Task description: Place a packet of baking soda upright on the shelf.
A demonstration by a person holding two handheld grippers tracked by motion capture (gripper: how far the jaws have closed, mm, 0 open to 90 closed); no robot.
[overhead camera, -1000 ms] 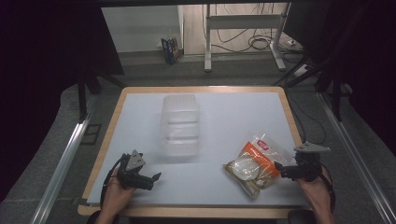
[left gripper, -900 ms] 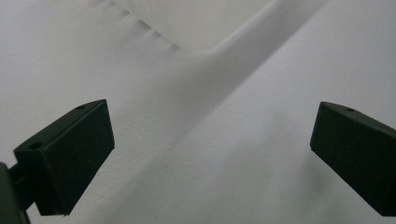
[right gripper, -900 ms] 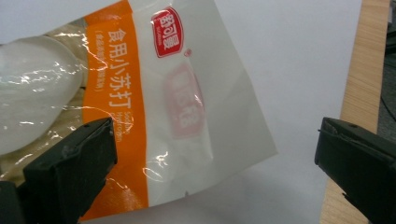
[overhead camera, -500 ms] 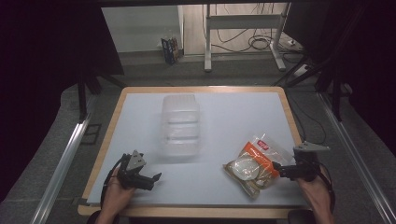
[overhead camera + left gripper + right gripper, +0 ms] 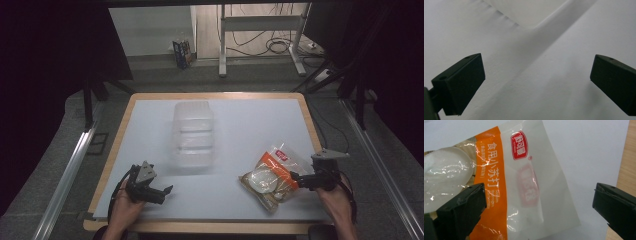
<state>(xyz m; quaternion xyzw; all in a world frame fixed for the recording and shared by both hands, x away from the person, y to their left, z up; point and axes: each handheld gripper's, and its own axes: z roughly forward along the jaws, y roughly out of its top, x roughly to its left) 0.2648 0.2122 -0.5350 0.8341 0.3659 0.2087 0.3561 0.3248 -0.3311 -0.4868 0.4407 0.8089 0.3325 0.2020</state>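
White tabletop is filling mid-frame. Lower right, the bag is lying flat, the right gripper spreading its jaws over its white end. Slick film could be slipping out of a shallow pinch. Centre, the clear tub is looking empty. Lower left, the left gripper is idling, jaws apart.

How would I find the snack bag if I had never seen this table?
Look at the white table, near its front right corner. The bag lies flat there, just before the right gripper. It is orange and white with a red label, unlike the clear box farther back.
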